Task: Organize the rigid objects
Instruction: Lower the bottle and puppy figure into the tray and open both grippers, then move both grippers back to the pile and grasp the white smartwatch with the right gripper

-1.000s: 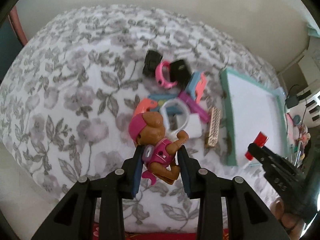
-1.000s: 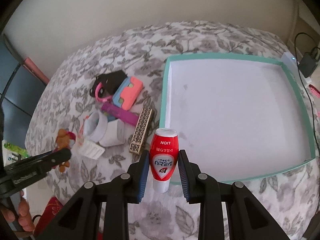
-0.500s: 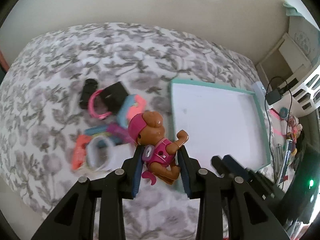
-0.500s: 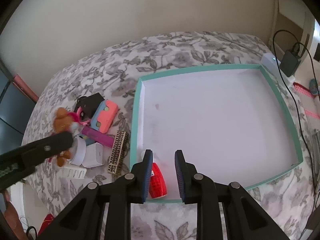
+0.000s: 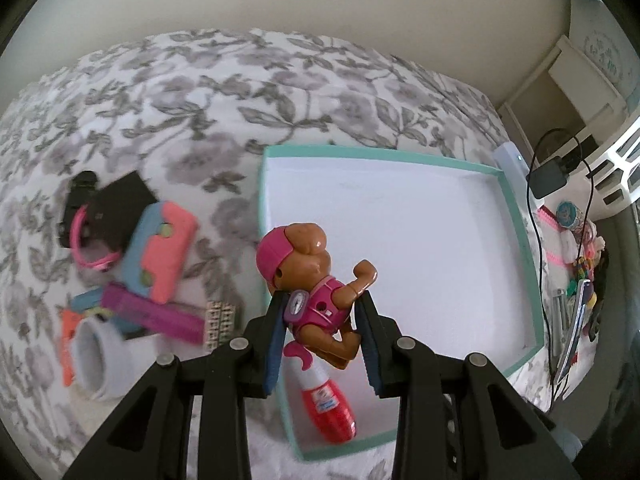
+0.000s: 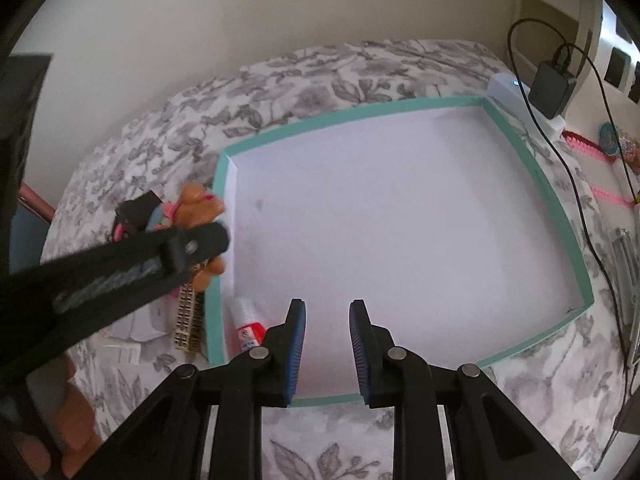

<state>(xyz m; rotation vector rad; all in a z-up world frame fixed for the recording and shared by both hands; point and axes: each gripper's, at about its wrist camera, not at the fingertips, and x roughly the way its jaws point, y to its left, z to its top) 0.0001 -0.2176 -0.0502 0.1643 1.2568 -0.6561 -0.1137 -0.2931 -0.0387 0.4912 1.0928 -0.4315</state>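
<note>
Soft, even daylight fills both fisheye views, edges bowed and vignetted black, while the black left gripper (image 6: 200, 248) crossing left of the right fingers smears with motion blur.

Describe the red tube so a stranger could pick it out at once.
Find the teal-rimmed white tray on the floral bedspread. In its near left corner, below the toy dog held in the left tongs, lies the red tube. It is the only thing resting in the tray.

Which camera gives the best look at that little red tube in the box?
The left wrist view: the red tube lies almost whole in the teal box, below the toy dog. The right wrist view shows only its white cap end; the right tongs hide the rest.
</note>
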